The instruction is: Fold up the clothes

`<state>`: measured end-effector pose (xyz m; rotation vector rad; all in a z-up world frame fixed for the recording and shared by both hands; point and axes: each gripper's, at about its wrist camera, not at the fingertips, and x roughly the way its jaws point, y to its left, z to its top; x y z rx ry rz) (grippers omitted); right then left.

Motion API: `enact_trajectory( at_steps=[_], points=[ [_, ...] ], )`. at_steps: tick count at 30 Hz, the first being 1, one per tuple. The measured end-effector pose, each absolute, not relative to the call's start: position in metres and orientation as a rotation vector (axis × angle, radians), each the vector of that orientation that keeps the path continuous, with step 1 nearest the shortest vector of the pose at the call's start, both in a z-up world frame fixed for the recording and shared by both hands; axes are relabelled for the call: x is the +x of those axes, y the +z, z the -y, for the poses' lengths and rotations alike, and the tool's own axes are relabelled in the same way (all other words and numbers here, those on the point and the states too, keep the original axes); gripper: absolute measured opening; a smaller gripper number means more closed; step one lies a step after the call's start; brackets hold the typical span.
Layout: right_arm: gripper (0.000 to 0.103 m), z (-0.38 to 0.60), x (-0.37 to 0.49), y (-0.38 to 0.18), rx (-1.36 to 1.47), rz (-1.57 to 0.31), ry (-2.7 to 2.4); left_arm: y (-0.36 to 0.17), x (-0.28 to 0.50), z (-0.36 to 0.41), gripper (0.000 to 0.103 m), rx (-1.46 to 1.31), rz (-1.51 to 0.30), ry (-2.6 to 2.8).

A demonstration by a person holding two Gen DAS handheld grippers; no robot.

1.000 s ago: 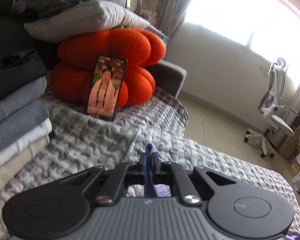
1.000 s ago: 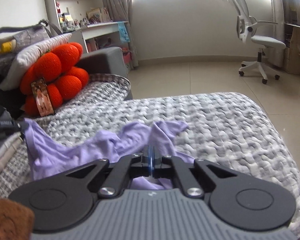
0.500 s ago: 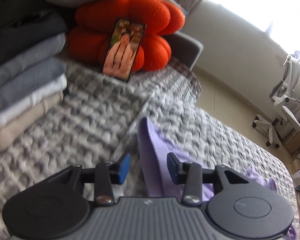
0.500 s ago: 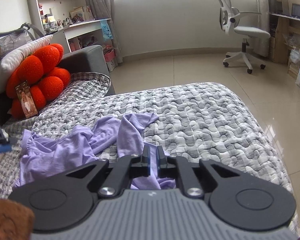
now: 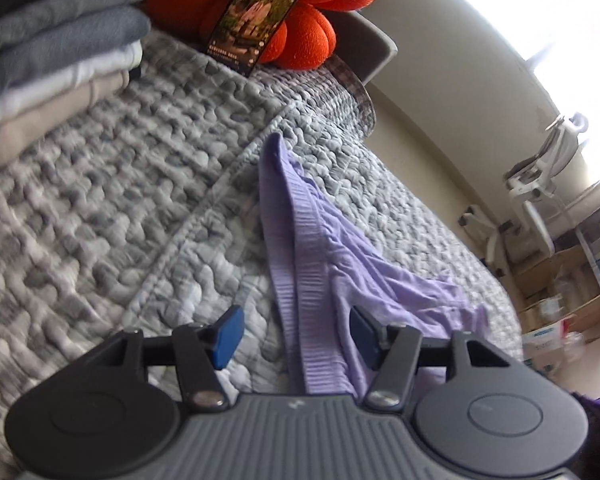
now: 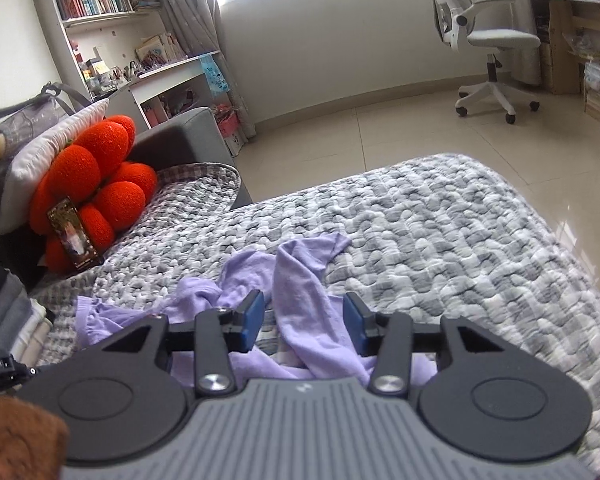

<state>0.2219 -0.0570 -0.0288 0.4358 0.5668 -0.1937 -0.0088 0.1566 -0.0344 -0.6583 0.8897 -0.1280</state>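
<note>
A lilac garment point(image 5: 316, 240) lies crumpled on the grey quilted bed cover point(image 5: 100, 208); its ribbed hem runs from the cover's seam back under my left gripper point(image 5: 294, 338). That gripper is open, its blue pads either side of the hem and not touching it. In the right wrist view the same lilac garment point(image 6: 300, 304) lies bunched, one sleeve reaching away. My right gripper point(image 6: 304, 320) is open just above that sleeve, holding nothing.
A stack of folded clothes point(image 5: 56, 68) sits at the left. An orange pumpkin cushion point(image 6: 96, 184) with a phone point(image 6: 76, 236) propped against it stands at the bed's head. A white office chair point(image 6: 488, 48) is on the tiled floor past the bed.
Both grippers were shut on the lilac garment a second ago; both have opened and let it drop onto the cover. The left gripper has tilted down toward the bed.
</note>
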Motion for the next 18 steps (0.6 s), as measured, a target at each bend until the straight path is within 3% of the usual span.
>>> enact_trajectory(
  at_steps=[8,15,18],
  points=[
    [0.048,0.056,0.228,-0.032,0.494,-0.585,-0.196,-0.05,-0.006,-0.155,0.05,-0.73,-1.027,-0.225],
    [0.048,0.055,0.231,-0.035,0.512,-0.597,-0.202,-0.061,-0.003,-0.142,0.024,-0.772,-1.063,-0.254],
    [0.048,0.054,0.232,-0.036,0.503,-0.601,-0.2,-0.056,-0.006,-0.138,0.023,-0.761,-1.029,-0.228]
  ],
)
